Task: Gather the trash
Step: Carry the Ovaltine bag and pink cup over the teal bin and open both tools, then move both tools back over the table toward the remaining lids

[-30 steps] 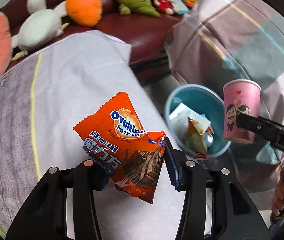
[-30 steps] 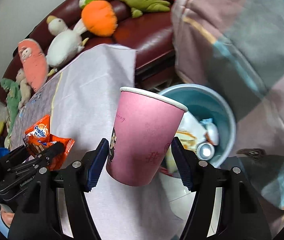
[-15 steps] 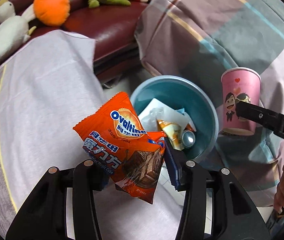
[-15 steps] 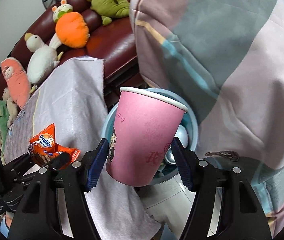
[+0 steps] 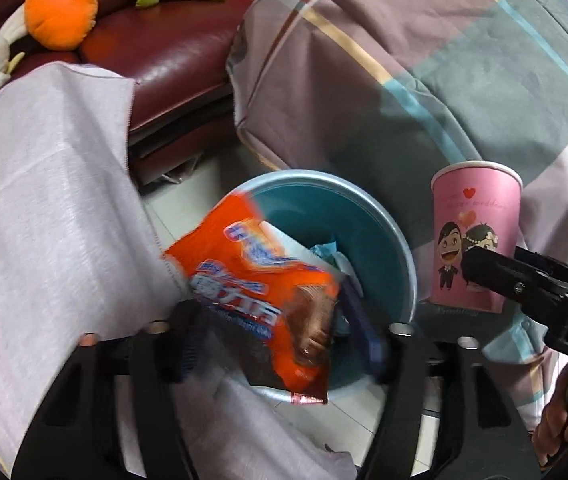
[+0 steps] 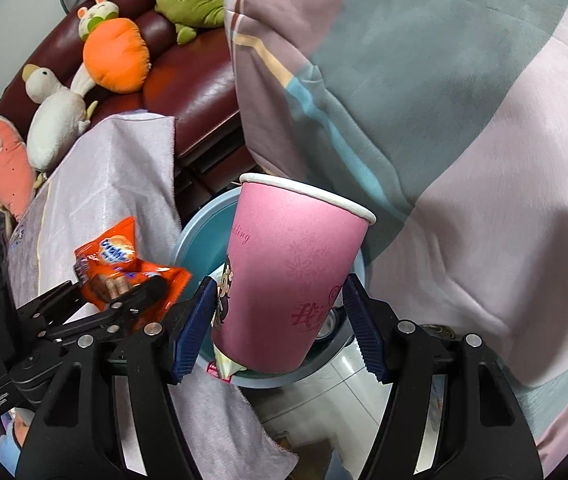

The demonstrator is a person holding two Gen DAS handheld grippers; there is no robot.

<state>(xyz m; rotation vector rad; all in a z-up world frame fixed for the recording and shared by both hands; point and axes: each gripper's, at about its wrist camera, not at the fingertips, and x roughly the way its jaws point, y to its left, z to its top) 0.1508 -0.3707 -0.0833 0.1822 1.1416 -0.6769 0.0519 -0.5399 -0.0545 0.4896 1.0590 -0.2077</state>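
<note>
While left tool (image 5: 279, 340) releases one wrapper (image 5: 259, 292), right tool (image 6: 277, 324) grips one cup (image 6: 288, 276).

The snack packet (image 5: 259, 292) is orange with blue-and-white lettering; the paper cup (image 6: 288, 276) is pink with a white rim and cartoon couple. The bin (image 5: 372, 232) is teal, the blanket (image 6: 424, 100) checked pink, grey-green and mauve.

Blurred orange snack packet (image 5: 259, 292), apparently loose, over the teal bin (image 5: 368, 216).
</note>
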